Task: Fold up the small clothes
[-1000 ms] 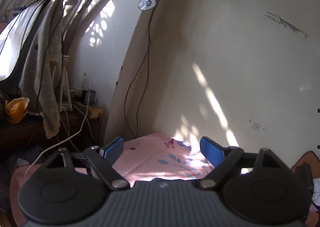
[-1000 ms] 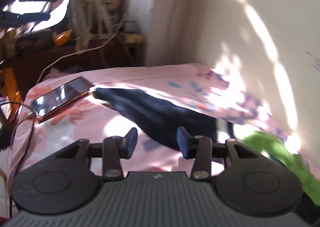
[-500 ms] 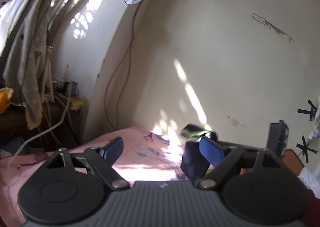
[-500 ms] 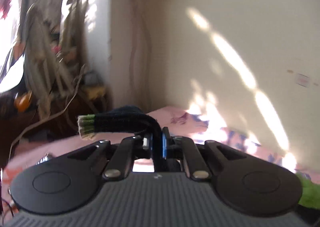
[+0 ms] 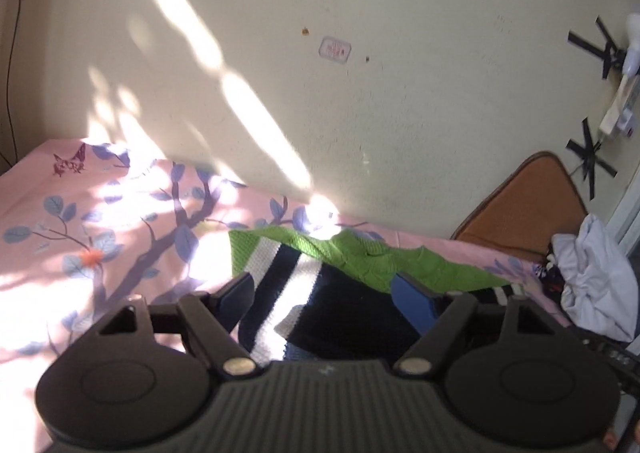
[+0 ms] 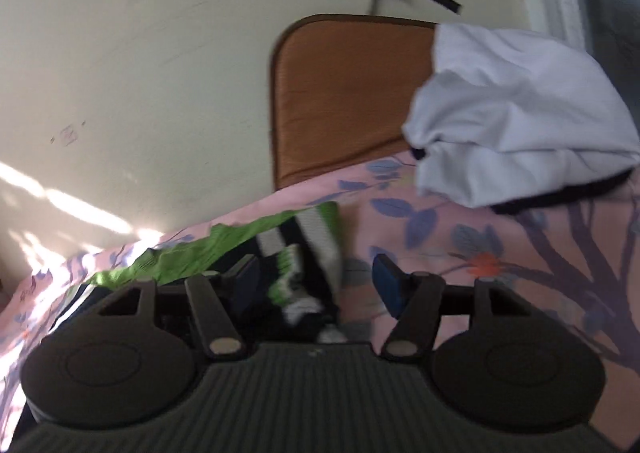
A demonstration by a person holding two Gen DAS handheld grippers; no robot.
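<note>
A small knit garment, green with navy and white stripes [image 5: 320, 273], lies on the pink floral bedsheet [image 5: 80, 237] by the wall. My left gripper [image 5: 326, 297] is open just above its navy part, holding nothing. In the right wrist view the same garment [image 6: 296, 249] lies bunched between and beyond the fingers. My right gripper [image 6: 316, 279] is open over its striped cuff end, not gripping it.
A brown cushion [image 6: 344, 93] leans on the cream wall at the bed's far side; it also shows in the left wrist view [image 5: 524, 209]. A crumpled white cloth [image 6: 516, 113] lies on the bed right of the garment. Black tape crosses mark the wall [image 5: 592, 165].
My right gripper, shut on the dark garment half a second ago, has opened and the garment now lies on the bed. Both grippers have swung right toward the cushion.
</note>
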